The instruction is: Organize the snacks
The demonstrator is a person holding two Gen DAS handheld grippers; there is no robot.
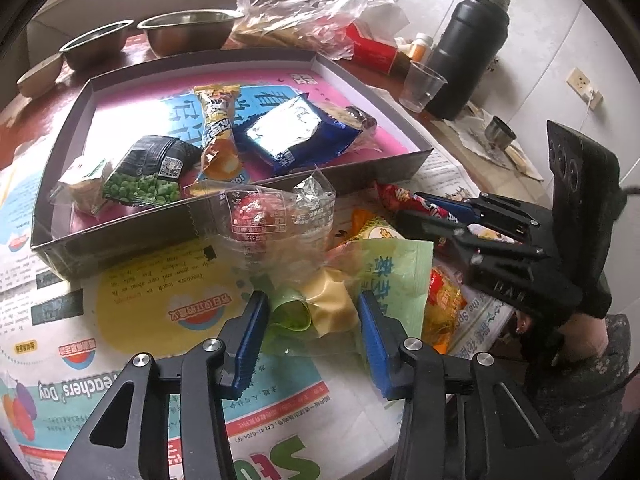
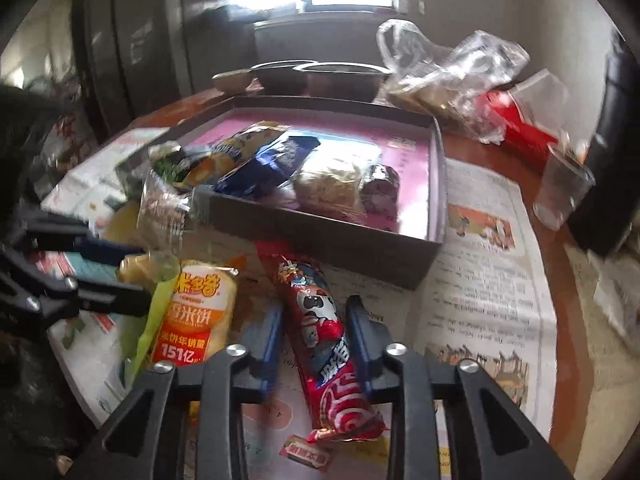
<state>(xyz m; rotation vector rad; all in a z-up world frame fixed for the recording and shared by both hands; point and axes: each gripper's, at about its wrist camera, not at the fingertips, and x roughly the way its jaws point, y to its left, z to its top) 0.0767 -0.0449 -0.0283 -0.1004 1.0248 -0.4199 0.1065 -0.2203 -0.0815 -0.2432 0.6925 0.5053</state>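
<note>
A shallow dark box (image 1: 352, 168) with a pink floor holds several snack packets, among them green peas (image 1: 144, 184) and a blue packet (image 1: 296, 132). My left gripper (image 1: 310, 312) is open, its fingers either side of a light green packet (image 1: 384, 280) with a yellow cake on the newspaper. A clear packet with a red sweet (image 1: 260, 216) leans on the box wall. My right gripper (image 2: 314, 320) is open around a long red snack packet (image 2: 320, 332). An orange rice-cracker packet (image 2: 192, 320) lies to its left.
Two steel bowls (image 1: 188, 30), a plastic bag (image 1: 312, 12), a red carton (image 1: 372, 48), a clear cup (image 1: 422, 86) and a black flask (image 1: 468, 52) stand behind the box. Newspaper (image 1: 120, 360) covers the round table, whose edge is close on the right.
</note>
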